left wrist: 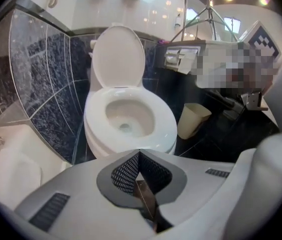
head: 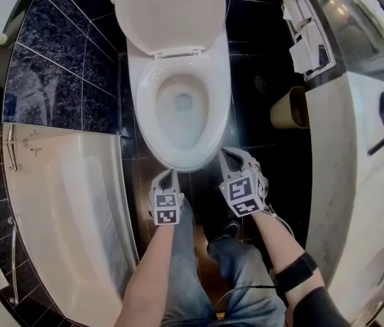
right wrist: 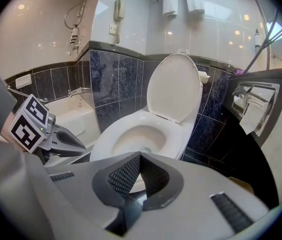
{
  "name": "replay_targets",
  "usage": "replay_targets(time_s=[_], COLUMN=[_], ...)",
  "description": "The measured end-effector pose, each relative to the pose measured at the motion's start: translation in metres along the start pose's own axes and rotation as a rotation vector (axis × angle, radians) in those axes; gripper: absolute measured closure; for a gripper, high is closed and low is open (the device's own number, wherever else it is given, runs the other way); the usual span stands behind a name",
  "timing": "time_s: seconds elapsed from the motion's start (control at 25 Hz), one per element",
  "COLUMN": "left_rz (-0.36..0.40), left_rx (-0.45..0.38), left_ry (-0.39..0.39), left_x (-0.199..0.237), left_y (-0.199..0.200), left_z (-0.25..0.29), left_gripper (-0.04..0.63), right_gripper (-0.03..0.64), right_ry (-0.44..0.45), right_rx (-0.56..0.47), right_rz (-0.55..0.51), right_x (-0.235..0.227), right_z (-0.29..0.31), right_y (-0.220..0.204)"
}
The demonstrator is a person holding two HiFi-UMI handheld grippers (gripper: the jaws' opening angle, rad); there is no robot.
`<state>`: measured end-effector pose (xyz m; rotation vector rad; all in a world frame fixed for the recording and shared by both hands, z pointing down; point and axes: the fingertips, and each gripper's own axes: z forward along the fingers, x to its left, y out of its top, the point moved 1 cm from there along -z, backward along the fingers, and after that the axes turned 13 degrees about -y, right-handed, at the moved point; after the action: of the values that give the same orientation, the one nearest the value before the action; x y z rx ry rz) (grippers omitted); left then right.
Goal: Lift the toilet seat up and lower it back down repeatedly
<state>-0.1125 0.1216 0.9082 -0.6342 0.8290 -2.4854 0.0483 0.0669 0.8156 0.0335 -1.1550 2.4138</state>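
Shows two grippers side by side, the left gripper [head: 170,176] and the right gripper [head: 230,155]. Presents both pairs of fingers closed together, with nothing gripped between them. Finds one toilet [head: 186,161] just ahead of the fingers, its front rim near both tips. Has one toilet seat [head: 146,111] lying flat on the bowl beyond the fingers, and one lid [head: 171,12] upright further behind. Places one beige bin [head: 288,107] to the right of the right fingers and one bathtub [head: 62,203] to the left of the left fingers.
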Motion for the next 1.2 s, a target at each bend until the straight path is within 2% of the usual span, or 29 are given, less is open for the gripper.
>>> replay_targets(time_s=[0.24,0.4,0.52,0.72,0.96,1.2], left_rz=[0.020,0.041,0.046,0.123,0.184,0.242], left_rx=[-0.090,-0.144,-0.178,-0.266,-0.344,-0.386], left_ry=[0.008,0.036,0.014,0.009,0.030,0.017], left_x=[-0.035,-0.065,-0.099,-0.139,-0.168,-0.191], left_y=[0.085,0.139,0.190,0.266,0.322,0.357], left_z=[-0.073,-0.142,-0.197,-0.273,-0.345,-0.390], left_gripper=[0.607,0.607,0.607,0.607,0.607,0.607], right_gripper=[0.598,0.598,0.597,0.597,0.597,0.597], right_ry=[-0.013,-0.012,-0.013,-0.021,-0.025,-0.041], right_rx=[-0.017,-0.029,-0.055,-0.140,-0.214,-0.253], right_rz=[0.038,0.082,0.105,0.101,0.086,0.092], right_x=[-0.017,-0.030,-0.045,-0.072,-0.097,-0.104], right_z=[-0.063,-0.127,-0.177,-0.246,-0.314,-0.355], right_y=[0.055,0.103,0.145,0.216,0.269,0.293])
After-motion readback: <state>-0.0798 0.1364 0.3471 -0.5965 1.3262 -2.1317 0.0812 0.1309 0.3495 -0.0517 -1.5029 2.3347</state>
